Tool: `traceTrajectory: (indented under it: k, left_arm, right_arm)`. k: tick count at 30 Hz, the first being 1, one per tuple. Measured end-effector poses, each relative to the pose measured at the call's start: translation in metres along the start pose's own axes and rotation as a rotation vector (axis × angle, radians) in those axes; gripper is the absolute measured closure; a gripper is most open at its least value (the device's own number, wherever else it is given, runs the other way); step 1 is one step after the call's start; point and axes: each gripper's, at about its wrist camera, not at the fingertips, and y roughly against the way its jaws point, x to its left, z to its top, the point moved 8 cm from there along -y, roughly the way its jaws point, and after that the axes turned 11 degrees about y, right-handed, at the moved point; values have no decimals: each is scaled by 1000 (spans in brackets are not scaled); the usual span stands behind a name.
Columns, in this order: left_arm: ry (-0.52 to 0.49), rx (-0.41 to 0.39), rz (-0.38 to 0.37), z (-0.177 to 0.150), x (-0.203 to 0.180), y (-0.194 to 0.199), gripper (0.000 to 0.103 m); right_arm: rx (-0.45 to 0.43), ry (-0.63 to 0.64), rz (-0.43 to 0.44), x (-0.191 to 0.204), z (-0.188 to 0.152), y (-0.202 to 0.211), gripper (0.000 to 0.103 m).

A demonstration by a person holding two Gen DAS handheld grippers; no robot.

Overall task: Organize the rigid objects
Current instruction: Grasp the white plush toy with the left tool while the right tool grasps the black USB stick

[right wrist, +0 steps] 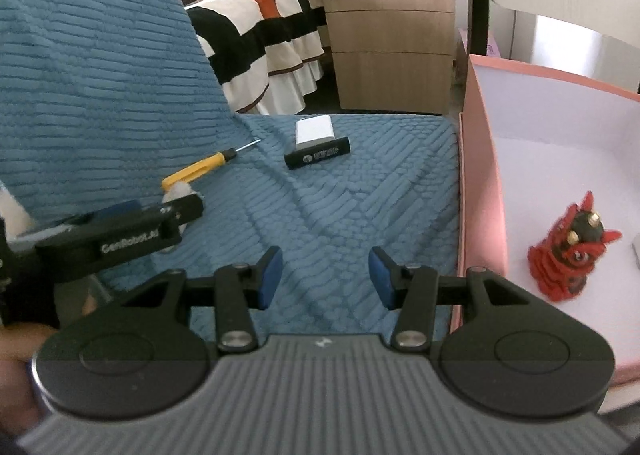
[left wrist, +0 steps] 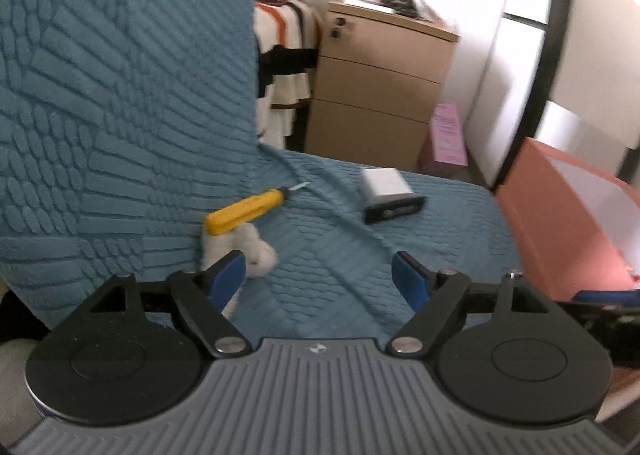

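Observation:
A yellow screwdriver (left wrist: 248,210) lies on the blue textured cover (left wrist: 320,255), with a white fluffy toy (left wrist: 256,251) just below it. A white and black box-shaped device (left wrist: 390,195) lies further right. My left gripper (left wrist: 320,279) is open and empty, its left finger beside the fluffy toy. My right gripper (right wrist: 324,277) is open and empty above the cover. In the right wrist view the screwdriver (right wrist: 200,169), the device (right wrist: 318,141) and the left gripper's finger (right wrist: 120,235) show. A red lion figurine (right wrist: 568,255) stands inside the pink box (right wrist: 478,175).
The pink box (left wrist: 560,223) stands at the right edge of the cover. A wooden drawer cabinet (right wrist: 390,35) and a striped bed (right wrist: 260,35) stand behind. The cover's raised back (left wrist: 120,75) rises on the left.

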Motion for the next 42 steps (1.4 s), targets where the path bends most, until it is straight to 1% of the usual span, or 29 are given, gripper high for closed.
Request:
traceTrajectory:
  k: [2, 4, 6, 10, 11, 12, 14, 17, 20, 24, 27, 30, 33, 37, 40, 42]
  left_arm:
    - [18, 8, 29, 1, 8, -11, 15]
    - [22, 9, 41, 2, 13, -21, 15]
    - [19, 14, 57, 2, 16, -31, 15]
    - [17, 29, 85, 1, 20, -47, 15]
    - [15, 29, 95, 1, 22, -51, 15]
    - [15, 28, 103, 1, 23, -53, 15]
    - [22, 31, 125, 0, 28, -57, 15]
    - [41, 40, 156, 2, 37, -64, 15]
    - [72, 59, 163, 3, 45, -71, 15]
    - [86, 78, 168, 4, 50, -81, 15]
    - [106, 101, 167, 4, 54, -89, 15]
    - [125, 114, 153, 6, 56, -95, 15]
    - [138, 117, 153, 7, 58, -98, 16]
    - [159, 136, 146, 7, 61, -103, 16]
    - [159, 142, 150, 6, 63, -106, 17]
    - [167, 148, 144, 6, 64, -107, 18]
  right_arm:
    - [5, 1, 0, -1, 7, -11, 52]
    - [4, 6, 2, -1, 14, -21, 45]
    - [1, 12, -2, 0, 23, -32, 36]
    - [-7, 47, -18, 2, 40, -58, 34]
    - [-2, 54, -11, 3, 43, -66, 27]
    - [1, 59, 7, 4, 47, -74, 18]
    - [-3, 68, 20, 5, 53, -89, 12]
    - [4, 103, 9, 6, 60, -108, 12]
    - [22, 146, -7, 7, 64, -127, 12]
    - [40, 163, -10, 6, 70, -151, 12]
    - [45, 181, -30, 4, 72, -166, 12]
    - [49, 191, -35, 3, 74, -176, 12]
    - [40, 207, -24, 5, 77, -183, 12]
    - [50, 227, -13, 8, 78, -192, 12]
    - [42, 250, -26, 10, 80, -197, 12]
    - [53, 255, -35, 10, 80, -201, 12]
